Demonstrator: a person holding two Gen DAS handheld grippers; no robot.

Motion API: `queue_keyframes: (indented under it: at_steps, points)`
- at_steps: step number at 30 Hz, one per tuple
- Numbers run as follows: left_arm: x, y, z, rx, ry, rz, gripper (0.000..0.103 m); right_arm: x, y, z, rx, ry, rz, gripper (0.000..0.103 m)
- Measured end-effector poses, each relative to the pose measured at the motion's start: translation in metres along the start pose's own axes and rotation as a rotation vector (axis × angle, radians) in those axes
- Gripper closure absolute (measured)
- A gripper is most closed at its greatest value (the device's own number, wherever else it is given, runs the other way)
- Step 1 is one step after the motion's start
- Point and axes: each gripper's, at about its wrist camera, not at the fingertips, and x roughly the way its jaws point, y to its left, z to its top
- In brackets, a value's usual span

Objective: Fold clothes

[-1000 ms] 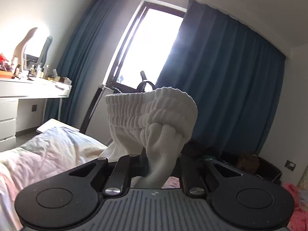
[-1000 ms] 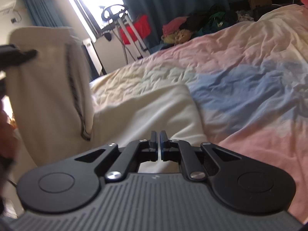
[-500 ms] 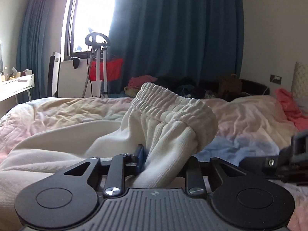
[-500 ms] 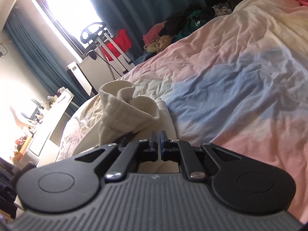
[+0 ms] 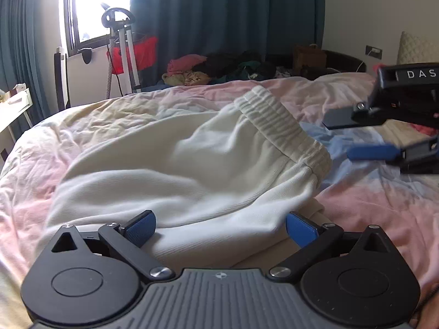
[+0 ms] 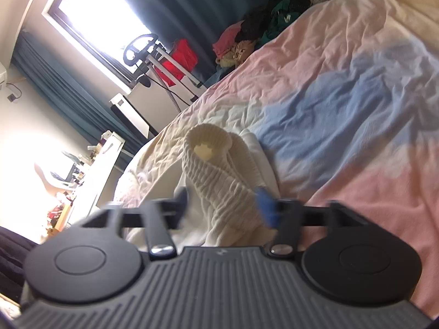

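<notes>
Both claws have let go of the white pants since a moment ago, when the left one was pinching the stretchy waistband and the right one was shut tight. Now the left claw (image 5: 219,226) is wide open, with its blue pads spread far apart and nothing between them. It sits just over the near edge of the white pants (image 5: 175,170), which lie folded over on the bed (image 5: 370,200). I think it opened to drop the cloth so the fold can rest flat.

Going a bit farther, the ribbed waistband (image 5: 282,126) lies on top of the fold and points toward the far side of the bed. The right claw (image 5: 365,137) is beside it, on the right, and it is open too. In its own camera the right claw (image 6: 223,205) is blurry, so it is moving fast. The bunched waistband (image 6: 216,181) sits between its open pads, but they do not squeeze it.

Farther back, past the far edge of the bed, there is a pile of clothes (image 5: 219,67) on the floor by the dark blue curtain (image 5: 225,11), and a bright window (image 5: 96,2)
</notes>
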Motion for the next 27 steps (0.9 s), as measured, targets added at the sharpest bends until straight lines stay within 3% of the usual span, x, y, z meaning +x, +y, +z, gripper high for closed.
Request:
queue_keyframes:
  at_steps: [7,11,18,22,27]
  points:
    - [-0.023,0.017,-0.002,-0.036,-0.012,0.098,0.001,0.025,-0.02,-0.018,0.19,0.082,0.012,0.018]
    - [-0.025,0.02,-0.004,-0.02,-0.017,0.088,0.001,0.041,-0.028,-0.03,0.29,0.11,0.069,0.018]
    - [-0.02,0.039,-0.006,-0.094,0.016,0.019,0.001,0.065,-0.014,-0.039,0.206,0.077,0.001,0.019]
    - [-0.016,0.05,-0.007,-0.147,0.043,-0.021,0.001,0.069,-0.014,-0.04,0.177,0.058,-0.081,0.052]
    - [-0.014,0.06,-0.008,-0.201,0.064,-0.067,0.001,0.064,-0.008,-0.04,0.127,0.037,-0.111,0.061]
